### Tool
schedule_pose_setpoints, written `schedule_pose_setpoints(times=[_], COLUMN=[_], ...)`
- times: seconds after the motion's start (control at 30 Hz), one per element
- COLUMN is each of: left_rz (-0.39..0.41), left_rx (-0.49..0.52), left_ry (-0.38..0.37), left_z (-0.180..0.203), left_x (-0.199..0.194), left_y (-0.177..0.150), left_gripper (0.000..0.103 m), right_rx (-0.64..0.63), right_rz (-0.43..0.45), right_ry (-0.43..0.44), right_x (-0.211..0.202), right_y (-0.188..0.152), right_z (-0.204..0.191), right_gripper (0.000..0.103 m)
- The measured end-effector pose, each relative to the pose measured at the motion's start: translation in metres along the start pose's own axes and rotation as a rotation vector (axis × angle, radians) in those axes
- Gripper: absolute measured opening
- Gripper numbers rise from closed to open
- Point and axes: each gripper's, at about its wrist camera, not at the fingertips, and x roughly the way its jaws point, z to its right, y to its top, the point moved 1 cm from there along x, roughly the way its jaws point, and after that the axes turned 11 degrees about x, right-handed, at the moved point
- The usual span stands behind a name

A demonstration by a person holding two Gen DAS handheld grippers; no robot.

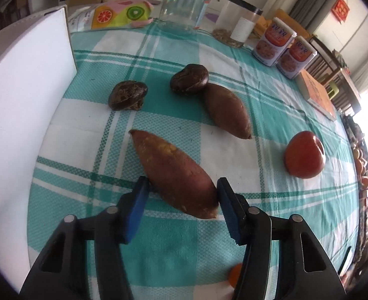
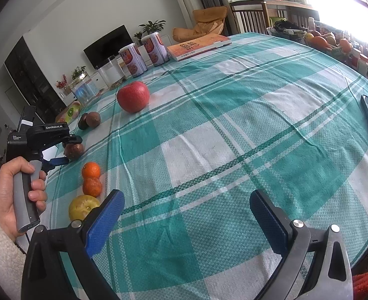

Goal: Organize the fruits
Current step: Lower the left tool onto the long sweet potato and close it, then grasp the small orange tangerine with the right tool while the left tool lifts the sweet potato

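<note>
A long reddish-brown sweet potato [image 1: 174,175] lies on the checked cloth with its near end between the blue pads of my left gripper [image 1: 182,185], which is shut on it. Beyond it lie a second sweet potato [image 1: 226,110], two dark brown round fruits [image 1: 127,95] [image 1: 188,77] and a red apple [image 1: 305,157]. From the right wrist view, the left gripper [image 2: 66,153] sits at the far left in a person's hand [image 2: 19,182]. Near it are two mandarins [image 2: 91,170] [image 2: 92,187] and a yellow-green fruit [image 2: 82,206]. My right gripper [image 2: 186,197] is open over bare cloth.
A white box [image 1: 21,100] stands at the left table edge. At the back are a glass jar [image 1: 186,5], a plastic jar [image 1: 238,22], two cans [image 1: 275,42], a book [image 1: 318,95] and a fruit-print bag [image 1: 119,12]. A fruit basket [image 2: 328,42] sits far right.
</note>
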Motion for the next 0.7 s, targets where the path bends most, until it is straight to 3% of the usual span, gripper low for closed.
schedule_pose_setpoints(times=[0.1,0.4,0.5,0.57,0.7], left_rz=[0.008,-0.05,-0.078,-0.08,-0.039], left_rx=[0.079,0.237,0.311,0.34,0.35], left_ry=[0.013,-0.111,-0.109,-0.094,-0.034], left_z=[0.005,0.009,0.013,0.016,0.017], left_x=[-0.017,-0.07,-0.078,-0.078,-0.075], left_y=[-0.015,-0.097,-0.122,-0.13,-0.128], left_gripper=[0.035,0.034,0.034,0.036,0.056], right_rx=[-0.006,0.019,0.021,0.018,0.015], right_rz=[-0.007,-0.033,-0.035,-0.037,-0.056], right_ry=[0.004,0.057,0.057,0.062,0.086], right_x=[0.001,0.003,0.003,0.003,0.004], right_y=[-0.001,-0.001,-0.002,-0.003,-0.004], right_z=[-0.001,0.001,0.001,0.0,-0.001], right_gripper=[0.1,0.1,0.1,0.1,0.1])
